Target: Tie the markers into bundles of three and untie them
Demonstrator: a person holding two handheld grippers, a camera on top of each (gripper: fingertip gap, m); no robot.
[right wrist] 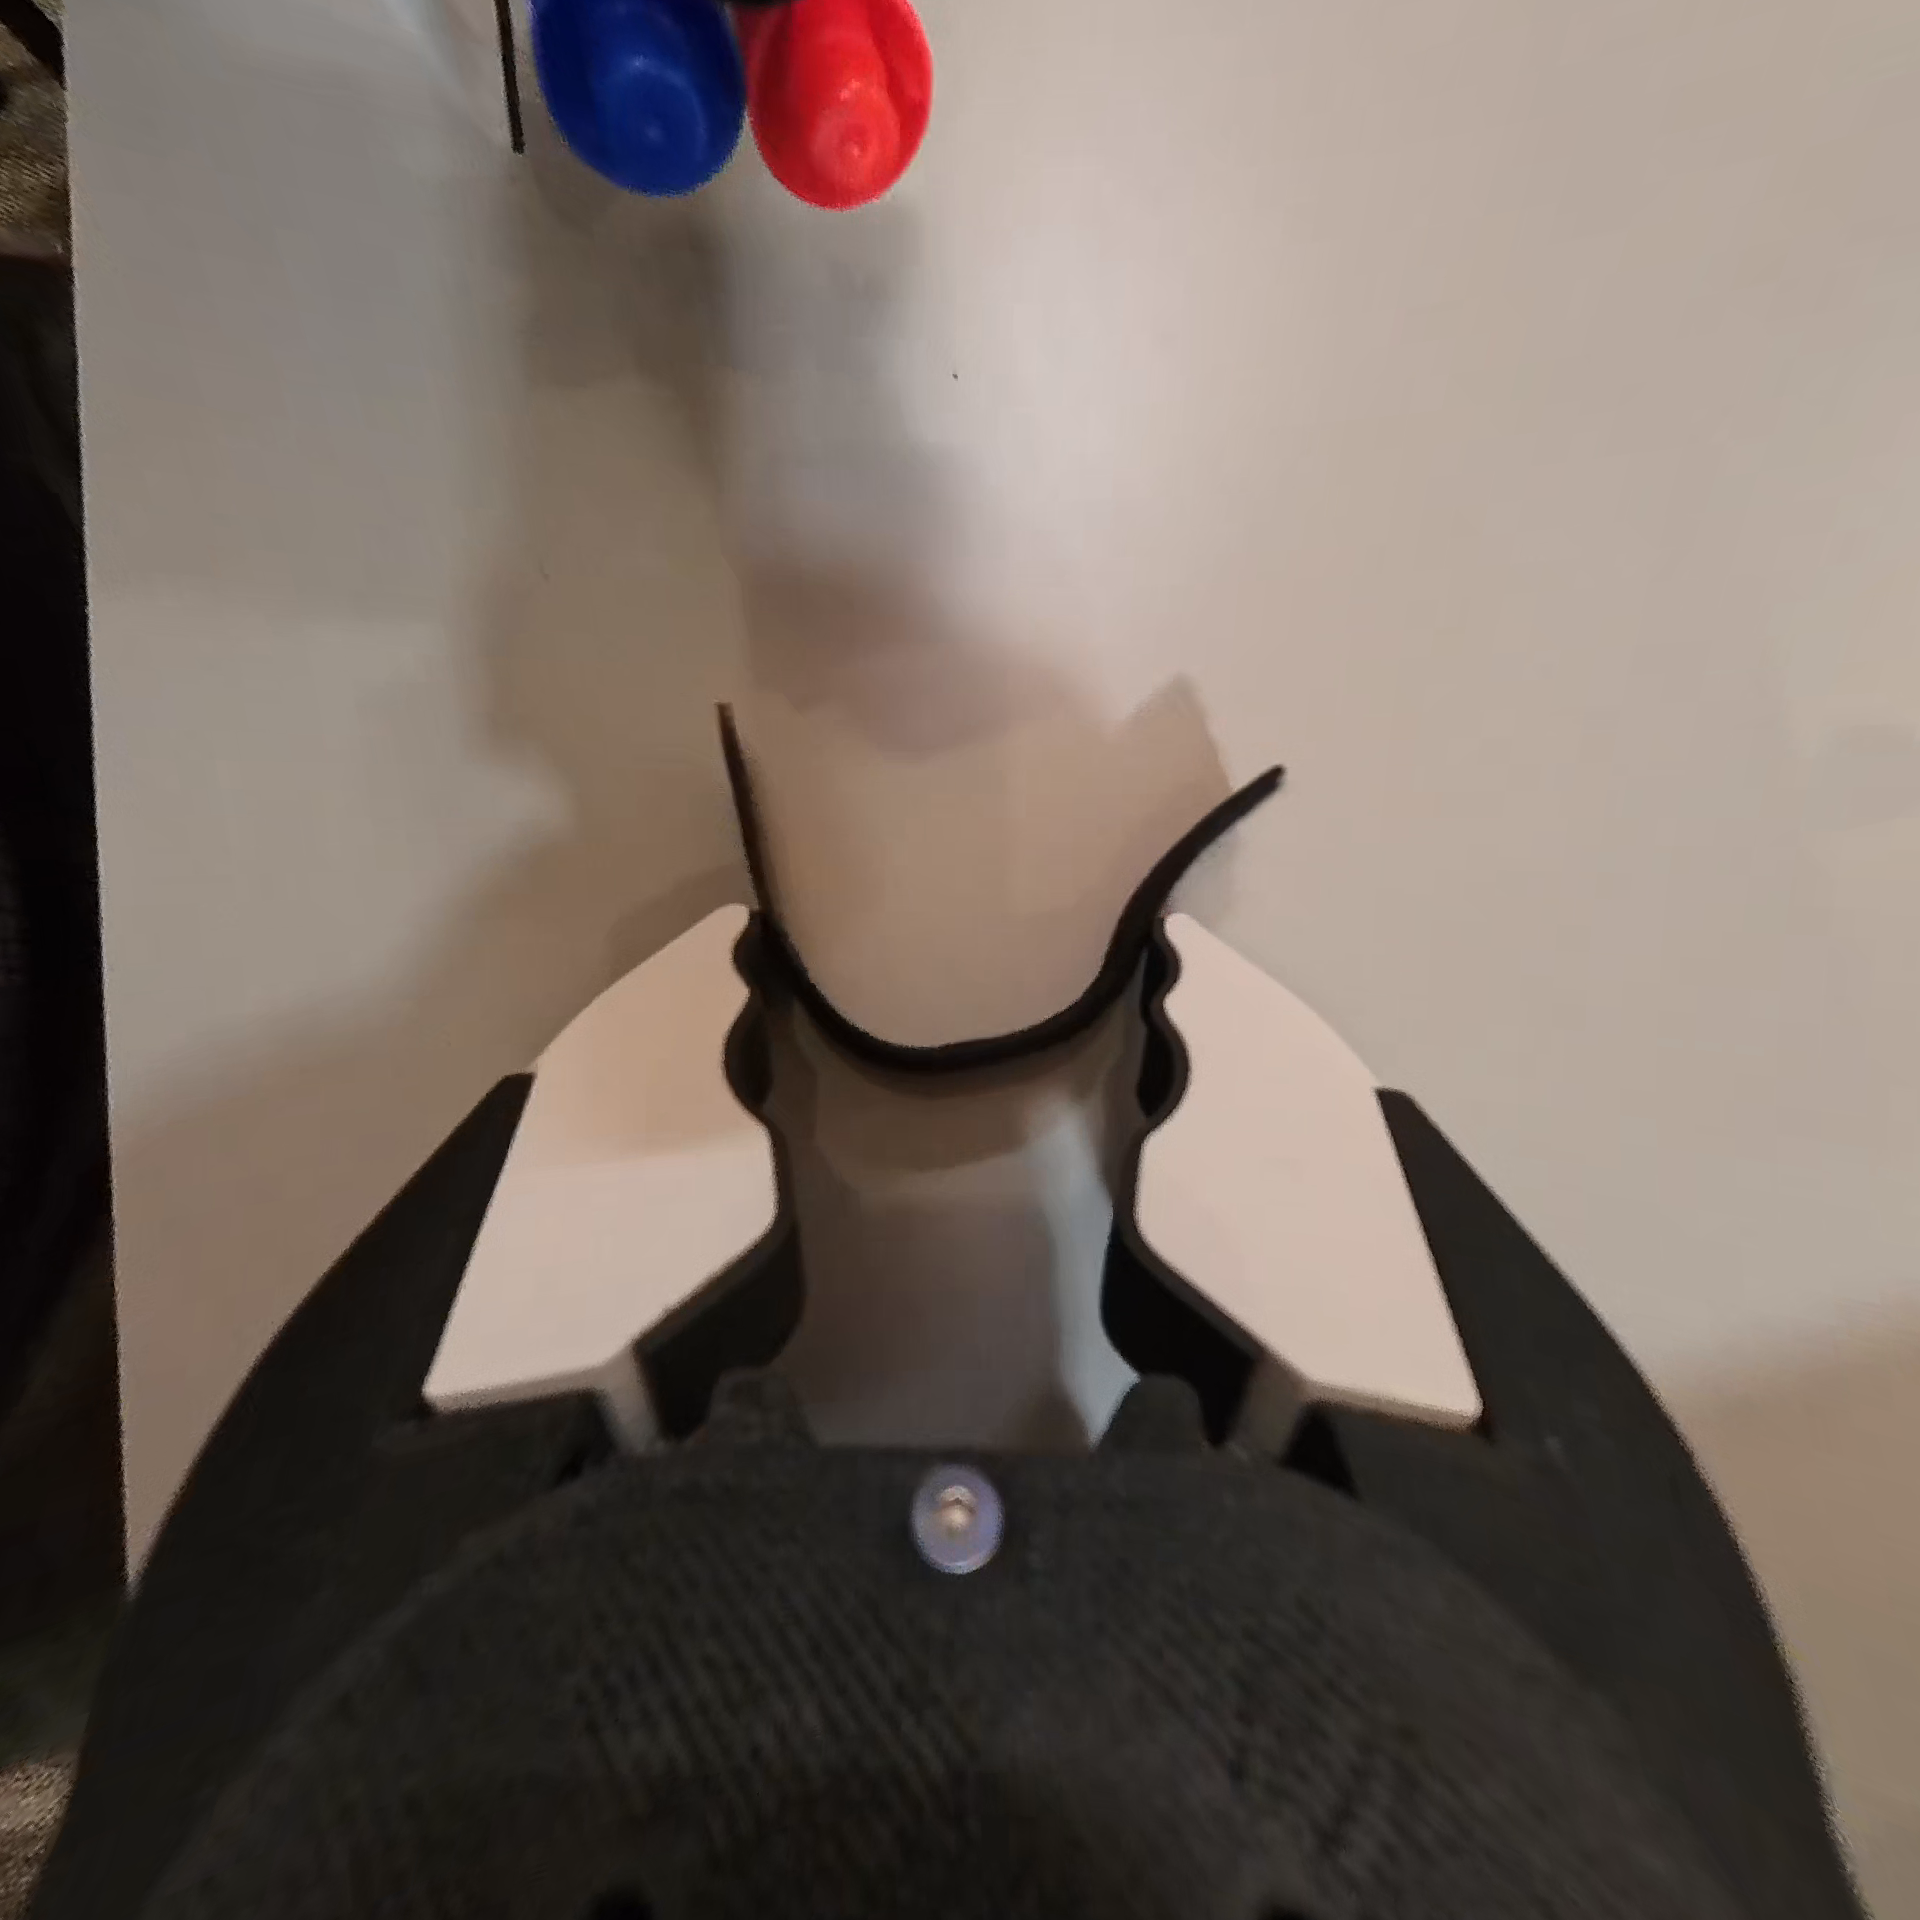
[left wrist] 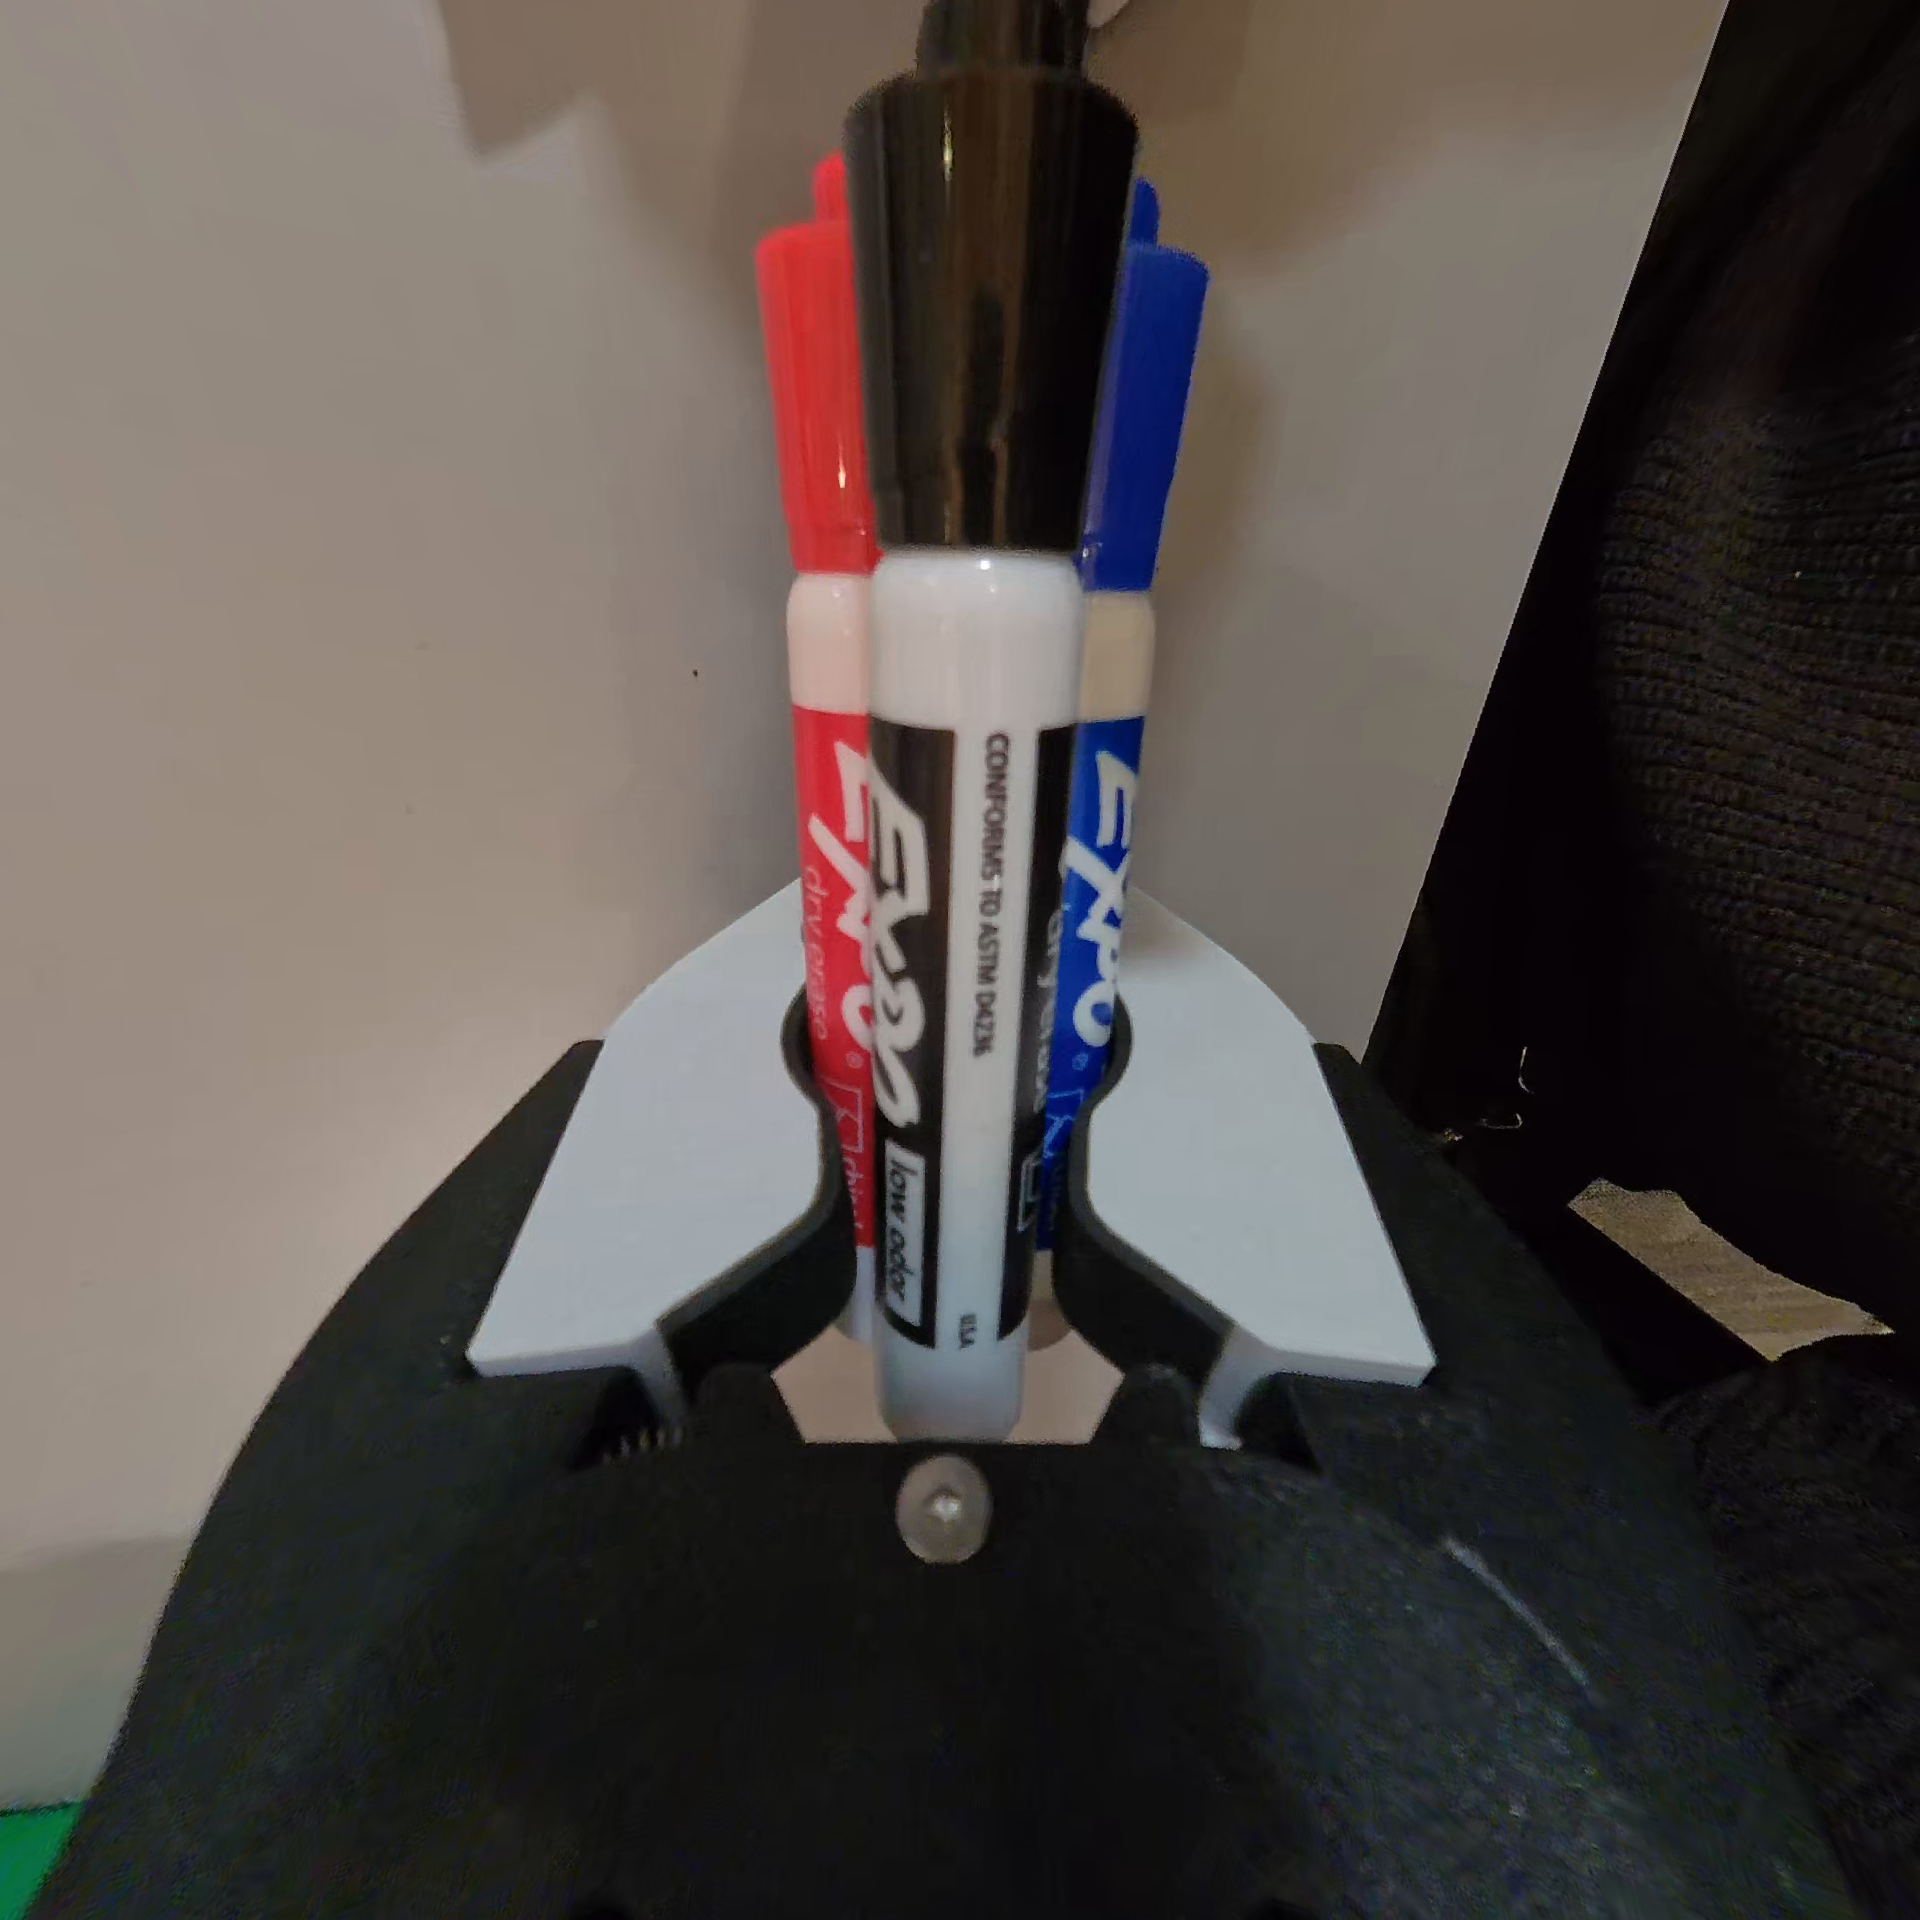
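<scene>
Two wrist-camera views above a plain pale table [right wrist: 1455, 520].

The left gripper [left wrist: 961, 1101] has its jaws closed around three markers held side by side, caps pointing away from the camera: a black marker [left wrist: 966, 831] in front, a red marker [left wrist: 821, 665] and a blue marker [left wrist: 1127, 665] tucked behind it on either side. No tie is visible around them.

The right gripper [right wrist: 956, 997] is partly open. A thin black tie [right wrist: 956, 1055] sags across the gap, caught against both fingers near their tips, its two loose ends sticking up and outward. The coloured ends of the blue and red markers show far off at the top edge of this view, well apart from the tie.

The step in hand appears to be bringing the tie to the bundle. To do it well, the left grip should stay firm so the markers do not fan apart, and the tie's sagging middle should meet the barrels squarely, leaving both ends free for wrapping.
</scene>
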